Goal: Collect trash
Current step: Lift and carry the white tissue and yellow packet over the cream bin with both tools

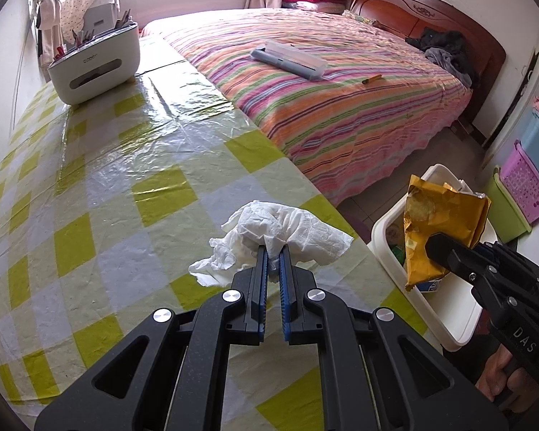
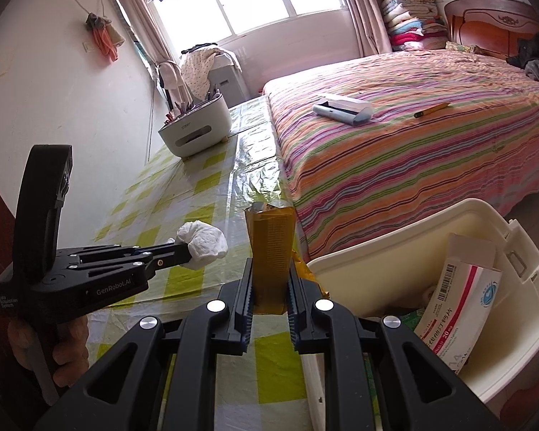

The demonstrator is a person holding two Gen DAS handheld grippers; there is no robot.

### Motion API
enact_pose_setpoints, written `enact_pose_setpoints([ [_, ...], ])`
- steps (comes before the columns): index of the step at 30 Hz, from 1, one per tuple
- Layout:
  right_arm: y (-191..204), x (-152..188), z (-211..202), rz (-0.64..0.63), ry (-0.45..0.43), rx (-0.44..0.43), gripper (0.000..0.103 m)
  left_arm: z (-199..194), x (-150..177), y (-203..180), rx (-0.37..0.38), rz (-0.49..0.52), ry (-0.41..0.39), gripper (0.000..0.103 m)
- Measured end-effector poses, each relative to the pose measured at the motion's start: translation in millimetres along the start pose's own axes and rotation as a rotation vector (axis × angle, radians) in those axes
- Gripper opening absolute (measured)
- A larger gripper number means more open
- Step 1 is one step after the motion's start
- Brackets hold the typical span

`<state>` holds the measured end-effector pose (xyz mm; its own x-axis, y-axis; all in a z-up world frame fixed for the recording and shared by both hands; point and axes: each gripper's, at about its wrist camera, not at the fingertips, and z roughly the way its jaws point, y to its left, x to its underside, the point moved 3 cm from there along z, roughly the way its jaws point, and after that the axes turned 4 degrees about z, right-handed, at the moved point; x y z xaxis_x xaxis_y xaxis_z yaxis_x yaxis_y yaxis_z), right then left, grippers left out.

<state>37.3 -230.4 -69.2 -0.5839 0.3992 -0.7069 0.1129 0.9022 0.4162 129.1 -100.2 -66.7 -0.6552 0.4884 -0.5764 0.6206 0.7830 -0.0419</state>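
My left gripper (image 1: 273, 251) is shut on a crumpled white tissue (image 1: 287, 230), held above the green-checked tablecloth (image 1: 107, 179) near the table's right edge. From the right wrist view the same tissue (image 2: 204, 240) shows at the left gripper's (image 2: 188, 251) tip. My right gripper (image 2: 269, 269) is shut on a crinkled yellow snack wrapper (image 2: 269, 244). In the left wrist view that wrapper (image 1: 438, 222) hangs over the white bin (image 1: 384, 230), with the right gripper (image 1: 436, 248) at its lower part. The bin (image 2: 395, 240) stands just off the table's edge and holds a medicine box (image 2: 463, 294).
A white desk organiser (image 1: 93, 68) with pens stands at the table's far end. The striped bed (image 1: 341, 100) runs along the table's right side, with a grey case (image 1: 291, 58) and a pencil (image 1: 372, 79) on it. Coloured baskets (image 1: 521, 186) stand beyond the bin.
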Motion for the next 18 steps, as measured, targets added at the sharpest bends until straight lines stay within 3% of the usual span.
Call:
enact_pose_setpoints([
  [18, -31, -5, -21, 0.061, -0.049, 0.020, 0.016, 6, -8, -38, 0.037, 0.049, 0.004, 0.006],
])
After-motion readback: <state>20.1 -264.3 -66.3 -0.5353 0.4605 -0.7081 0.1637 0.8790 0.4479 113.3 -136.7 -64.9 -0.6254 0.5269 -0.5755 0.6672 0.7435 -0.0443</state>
